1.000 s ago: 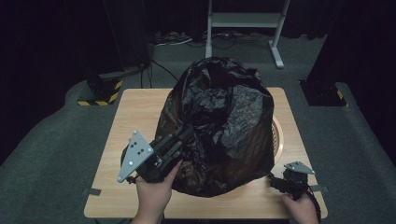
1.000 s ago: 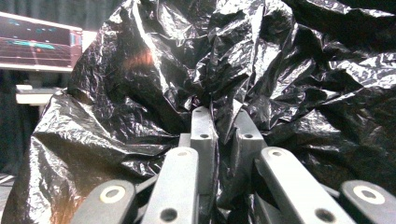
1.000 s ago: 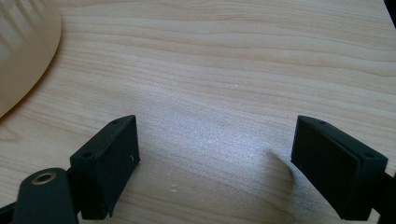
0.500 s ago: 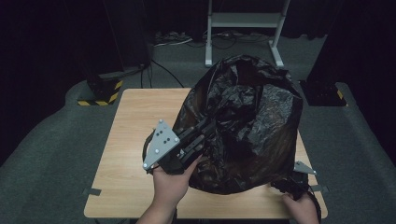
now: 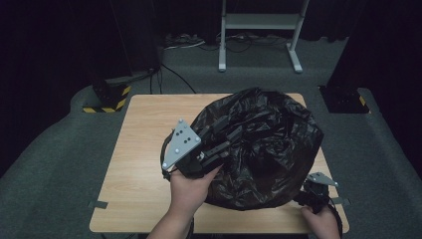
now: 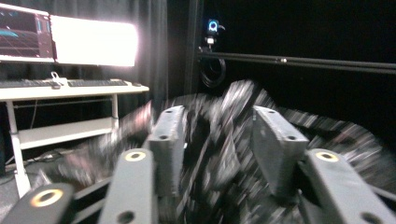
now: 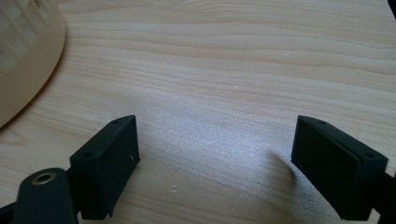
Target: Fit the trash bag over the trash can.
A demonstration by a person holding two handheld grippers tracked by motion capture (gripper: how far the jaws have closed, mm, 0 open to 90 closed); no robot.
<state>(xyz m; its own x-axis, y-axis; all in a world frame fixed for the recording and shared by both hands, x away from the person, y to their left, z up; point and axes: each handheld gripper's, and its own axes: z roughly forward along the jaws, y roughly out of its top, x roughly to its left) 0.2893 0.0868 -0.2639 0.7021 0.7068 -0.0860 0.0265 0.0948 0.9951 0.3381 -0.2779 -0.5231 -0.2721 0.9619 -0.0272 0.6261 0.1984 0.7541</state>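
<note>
Left gripper (image 5: 226,135): you are opening its jaws over the black bag (image 5: 263,144) covering the basket (image 7: 23,51); contents hidden. Right gripper (image 7: 215,154): you are holding it open above the table (image 5: 144,144).

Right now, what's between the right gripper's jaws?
Nothing. In the right gripper view the right gripper stands open over bare wooden table; a cream basket rim sits off to one side.
</note>
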